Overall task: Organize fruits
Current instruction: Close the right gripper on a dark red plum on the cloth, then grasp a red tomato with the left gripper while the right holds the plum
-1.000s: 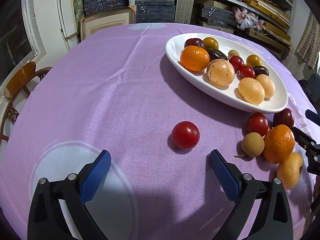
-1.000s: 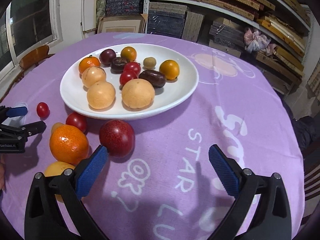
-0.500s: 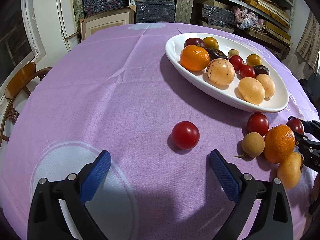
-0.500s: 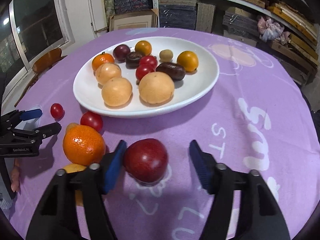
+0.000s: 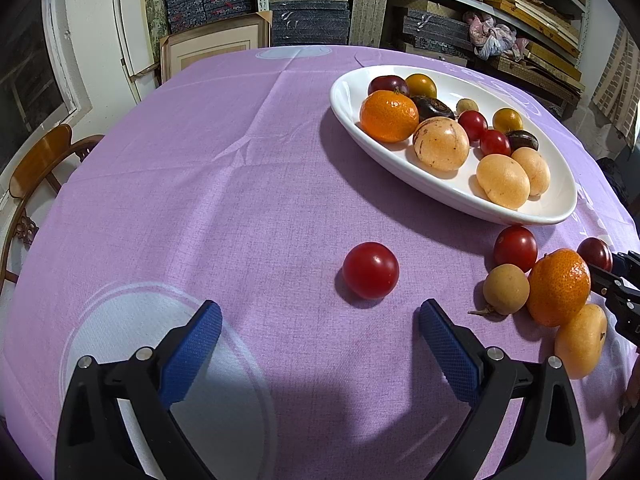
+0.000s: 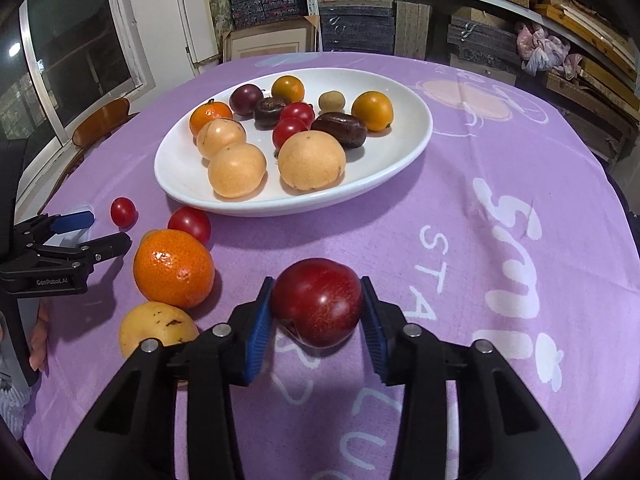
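My right gripper (image 6: 317,312) is shut on a dark red plum (image 6: 316,300), just above the purple cloth in front of the white oval plate (image 6: 412,148); the plum also shows in the left wrist view (image 5: 595,254). The plate (image 5: 348,116) holds several fruits. My left gripper (image 5: 320,336) is open and empty, with a red cherry tomato (image 5: 371,270) a little ahead of it. Loose on the cloth are an orange (image 6: 174,268), a yellow fruit (image 6: 158,328), another tomato (image 6: 189,223) and a small brown fruit (image 5: 506,289).
The round table carries a purple cloth (image 5: 200,184) with white print. A wooden chair (image 5: 36,164) stands at the left edge. Shelves with stacked boxes (image 6: 360,20) stand behind the table.
My right gripper moved onto the dark red plum and closed on it. The left gripper has stayed still and open.
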Available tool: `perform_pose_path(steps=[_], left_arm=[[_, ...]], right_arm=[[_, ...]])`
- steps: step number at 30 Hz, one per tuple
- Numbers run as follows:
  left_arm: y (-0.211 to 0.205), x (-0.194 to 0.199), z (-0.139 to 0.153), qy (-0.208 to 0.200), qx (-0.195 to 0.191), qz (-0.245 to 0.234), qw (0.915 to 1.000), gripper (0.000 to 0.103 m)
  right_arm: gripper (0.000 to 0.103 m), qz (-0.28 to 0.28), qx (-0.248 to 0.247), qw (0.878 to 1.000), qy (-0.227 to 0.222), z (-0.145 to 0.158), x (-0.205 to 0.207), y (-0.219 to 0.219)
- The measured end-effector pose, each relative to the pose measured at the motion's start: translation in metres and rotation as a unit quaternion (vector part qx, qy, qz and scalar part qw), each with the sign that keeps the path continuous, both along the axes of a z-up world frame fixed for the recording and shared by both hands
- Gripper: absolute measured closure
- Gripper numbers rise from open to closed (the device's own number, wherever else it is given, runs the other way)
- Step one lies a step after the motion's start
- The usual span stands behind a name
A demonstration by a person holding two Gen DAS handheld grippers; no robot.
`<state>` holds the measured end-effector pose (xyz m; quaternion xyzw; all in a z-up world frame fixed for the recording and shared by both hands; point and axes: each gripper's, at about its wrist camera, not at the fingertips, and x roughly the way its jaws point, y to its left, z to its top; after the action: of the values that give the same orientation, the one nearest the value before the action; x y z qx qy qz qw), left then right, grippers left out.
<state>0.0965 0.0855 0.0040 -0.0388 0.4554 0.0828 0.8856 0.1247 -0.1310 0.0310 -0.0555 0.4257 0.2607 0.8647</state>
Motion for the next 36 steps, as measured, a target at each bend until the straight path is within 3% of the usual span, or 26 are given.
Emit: perform_pose_path(steps=[2,6,10,12,14,19,21,23,36], left_arm=[[0.001,-0.001,0.001,-0.004,-0.008,-0.003,1.0,0.003],[0.009,0.0,0.007,-0.033,-0.063,-0.024,0.9972,0.003],[0.009,0.005,0.013,-0.054,-0.051,-0.02,0.9971,0.005],[0.003,0.006,0.012,-0.05,-0.039,-0.032,0.9975,0.023],[-0.003,0.009,0.009,-0.039,-0.034,-0.045,0.9976,0.051],[-0.006,0.009,0.009,-0.047,-0.033,-0.056,0.9967,0.055],[-0.006,0.009,0.009,-0.049,-0.039,-0.061,0.9962,0.061],[-0.007,0.008,0.01,-0.052,-0.044,-0.067,0.9954,0.074],[-0.013,0.0,0.017,-0.076,-0.04,-0.077,0.9933,0.077]], right_arm=[[0.062,0.0,-0.002,1.0,-0.001,0.0,-0.004,-0.002],[0.062,0.002,0.001,1.0,-0.001,0.0,-0.009,-0.004],[0.062,0.002,0.006,1.0,0.002,0.0,-0.009,-0.005],[0.062,0.002,0.009,1.0,0.004,0.0,-0.008,-0.006],[0.062,0.002,0.01,1.0,0.004,0.0,-0.007,-0.007],[0.062,0.003,0.01,1.0,0.005,0.0,-0.007,-0.007],[0.062,0.003,0.01,1.0,0.005,0.0,-0.007,-0.007],[0.062,0.003,0.01,1.0,0.005,0.0,-0.007,-0.007],[0.063,-0.001,0.021,1.0,0.008,0.001,-0.006,-0.009]])
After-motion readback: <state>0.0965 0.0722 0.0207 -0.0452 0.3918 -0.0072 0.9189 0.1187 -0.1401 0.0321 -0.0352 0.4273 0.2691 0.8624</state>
